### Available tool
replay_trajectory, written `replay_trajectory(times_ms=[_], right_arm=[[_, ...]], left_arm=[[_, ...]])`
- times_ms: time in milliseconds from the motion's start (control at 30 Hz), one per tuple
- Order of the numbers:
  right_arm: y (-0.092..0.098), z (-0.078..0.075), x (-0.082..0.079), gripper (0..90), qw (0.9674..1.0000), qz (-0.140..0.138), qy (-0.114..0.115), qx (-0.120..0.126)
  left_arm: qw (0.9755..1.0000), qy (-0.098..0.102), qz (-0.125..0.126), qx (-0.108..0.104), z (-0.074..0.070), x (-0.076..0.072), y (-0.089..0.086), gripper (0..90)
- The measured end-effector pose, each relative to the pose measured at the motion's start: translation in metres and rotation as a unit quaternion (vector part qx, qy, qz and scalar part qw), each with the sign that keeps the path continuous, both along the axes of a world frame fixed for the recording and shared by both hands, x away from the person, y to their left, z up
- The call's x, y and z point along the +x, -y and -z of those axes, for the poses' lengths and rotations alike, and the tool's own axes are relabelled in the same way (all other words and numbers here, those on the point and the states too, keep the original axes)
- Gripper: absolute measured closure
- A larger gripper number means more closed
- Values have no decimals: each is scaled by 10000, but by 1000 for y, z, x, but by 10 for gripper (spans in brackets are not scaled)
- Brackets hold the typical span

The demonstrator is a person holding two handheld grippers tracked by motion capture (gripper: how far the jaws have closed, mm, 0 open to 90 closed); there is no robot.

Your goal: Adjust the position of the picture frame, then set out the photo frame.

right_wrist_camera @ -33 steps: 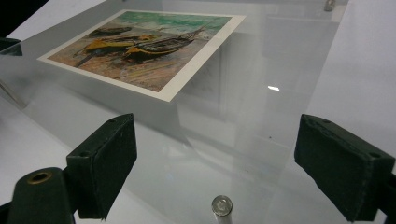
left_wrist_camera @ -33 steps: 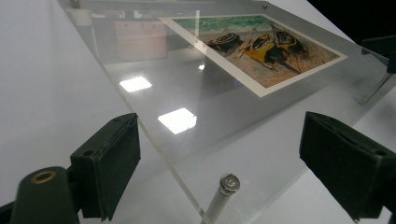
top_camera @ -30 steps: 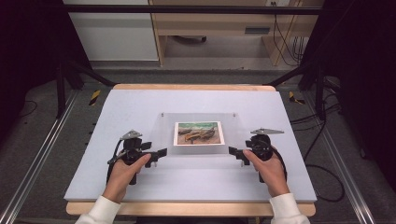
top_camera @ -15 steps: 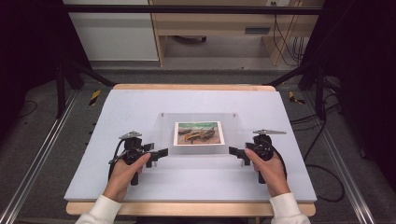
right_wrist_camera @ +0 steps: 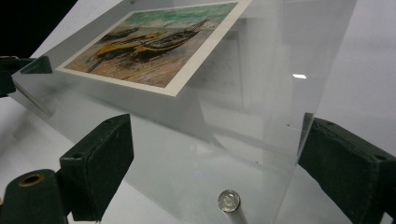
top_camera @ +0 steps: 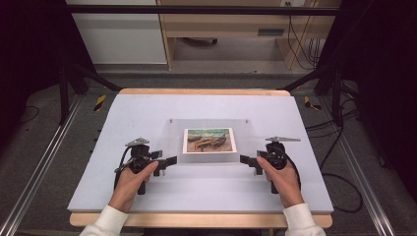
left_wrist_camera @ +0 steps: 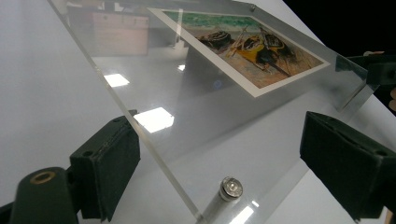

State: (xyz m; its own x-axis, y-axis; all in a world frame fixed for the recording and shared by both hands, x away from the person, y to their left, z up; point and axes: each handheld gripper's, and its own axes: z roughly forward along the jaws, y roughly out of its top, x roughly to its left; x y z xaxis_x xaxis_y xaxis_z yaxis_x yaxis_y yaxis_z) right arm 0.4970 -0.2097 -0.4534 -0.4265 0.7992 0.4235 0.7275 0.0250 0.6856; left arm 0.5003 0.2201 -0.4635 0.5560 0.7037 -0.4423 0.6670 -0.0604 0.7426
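Note:
A clear acrylic frame [top_camera: 174, 137] lies flat at the middle of the white table [top_camera: 123, 118], with a picture of boats [top_camera: 209, 140] in it. My left gripper [top_camera: 169, 161] is open at the frame's near left corner. In the left gripper view that corner and its metal standoff [left_wrist_camera: 231, 188] sit between the spread jaws of the left gripper [left_wrist_camera: 224, 163]. At the near right corner my right gripper [top_camera: 244, 160] is open too. The right gripper view shows the pane's corner and standoff [right_wrist_camera: 229, 200] between the jaws of the right gripper [right_wrist_camera: 219, 168]. Neither gripper presses on the pane.
The white table top has a wooden edge [top_camera: 196, 220] at the front. Metal rails [top_camera: 44, 162] run along the floor on both sides. A wooden cabinet [top_camera: 231, 29] stands beyond the far edge, with cables [top_camera: 339, 137] to the right.
My left gripper has edged right, so its jaws now reach the frame's near left corner. The right gripper has barely shifted. The frame has not moved.

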Motion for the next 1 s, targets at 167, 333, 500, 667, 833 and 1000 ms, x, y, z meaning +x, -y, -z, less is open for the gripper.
replay_trajectory(times_ms=[167, 333, 500, 667, 833, 1000], right_arm=[[0, -1, 0, 114, 10000, 1, 23, -37], [0, -1, 0, 117, 10000, -3, 46, -58], [-2, -1, 0, 120, 10000, 27, 64, -57], [-2, -1, 2, 123, 9999, -20, 144, -69], [-3, -2, 5, 123, 9996, 14, 239, -148], [-3, -2, 11, 130, 9993, 39, 332, -192]], left_arm=[[9999, -35, 71, 64, -2, 3, -1, 120], [9999, -42, 96, 63, -1, 6, -1, 124], [10000, -1, 8, 10, 0, 10, -3, 142], [10000, 64, 10, 37, -1, 12, -4, 154], [9998, 178, -59, 117, -2, 20, -3, 176], [9995, 261, -98, 135, -3, 26, -1, 192]])
